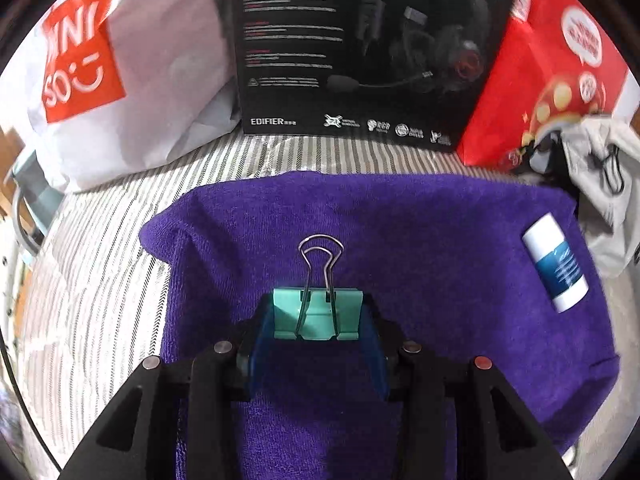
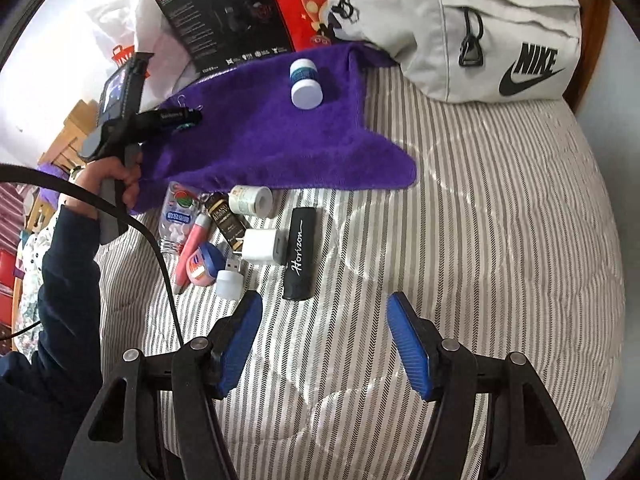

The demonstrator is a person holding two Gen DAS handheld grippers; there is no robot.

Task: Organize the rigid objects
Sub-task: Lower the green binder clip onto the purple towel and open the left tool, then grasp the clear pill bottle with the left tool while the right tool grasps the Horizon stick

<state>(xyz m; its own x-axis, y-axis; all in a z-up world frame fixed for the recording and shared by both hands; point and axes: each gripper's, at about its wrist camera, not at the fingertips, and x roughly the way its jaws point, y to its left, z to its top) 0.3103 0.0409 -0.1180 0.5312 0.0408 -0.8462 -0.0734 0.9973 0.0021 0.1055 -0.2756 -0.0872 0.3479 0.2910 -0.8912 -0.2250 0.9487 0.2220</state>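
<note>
The teal metal binder clip with silver wire handles point(image 1: 318, 314) is sitting pinched between my left gripper's point(image 1: 318, 334) blue pads, its handles pointing straight ahead of the fingers, and I'm holding it just over the purple terry towel point(image 1: 400, 240) spread on the striped grey-and-white bedding point(image 1: 100, 280). Ahead and to the right of that gripper, a white cylindrical tube with a blue label point(image 1: 556, 264) is lying on the same towel, well apart from the clip. Beyond the towel I'm seeing a black headset box point(image 1: 360, 48), with a white shopping bag with an orange logo point(image 1: 120, 72) to its left and a red printed box point(image 1: 552, 64) to its right.

My right gripper point(image 2: 324, 344) is hanging over bare bedding with its jaws spread wide, gripping nothing. Just ahead of its left finger a cluster of small things is lying: a black rectangular case with white script point(image 2: 300, 254), a white square USB charger plug point(image 2: 260, 246), a small white USB light point(image 2: 229, 280) and a pink tube point(image 2: 192, 248), among others. Farther ahead and to the right, a light grey backpack with a black logo point(image 2: 480, 28) is resting on the bed. Off to the left, a person's hand point(image 2: 116, 184) in a dark sleeve is gripping the other tool's handle.
</note>
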